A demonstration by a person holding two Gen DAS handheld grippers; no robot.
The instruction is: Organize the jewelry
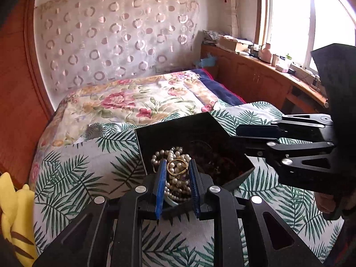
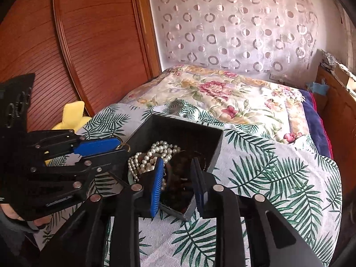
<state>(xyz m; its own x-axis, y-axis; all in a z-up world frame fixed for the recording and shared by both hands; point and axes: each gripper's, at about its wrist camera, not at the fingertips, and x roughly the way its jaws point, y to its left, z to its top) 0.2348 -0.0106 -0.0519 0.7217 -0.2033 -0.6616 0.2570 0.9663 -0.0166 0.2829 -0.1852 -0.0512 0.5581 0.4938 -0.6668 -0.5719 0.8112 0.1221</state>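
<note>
Gripping: the left tongs (image 1: 177, 170) hold a gold metal ring with a small dark stone (image 1: 176, 168), pinched by its sides between the two blue pads.
Left tongs' place: raised just above the near corner of an open black square box (image 1: 155, 136), with the ring hanging over the pearls inside.
Right tongs (image 2: 177, 173): jaws parted, nothing caught between the pads; no earlier view to compare.
Right tongs' place: over the same box, tips above the dark contents, coming in from the left tongs' right side.
Under the left tongs: a heaped string of cream-white pearl beads (image 1: 178, 153) fills the box's near side.
Under the right tongs: a tangle of dark reddish-brown beads (image 2: 178, 184); individual pieces cannot be told apart.
Below the box: a bed with a white cover printed with green palm leaves (image 2: 267, 178).
Beyond both tongs: a pink-flowered quilt (image 1: 124, 102), then a sheer curtain with ring patterns (image 1: 115, 37).
Left of the left tongs: a yellow plush toy (image 1: 15, 218) at the bed's edge.
</note>
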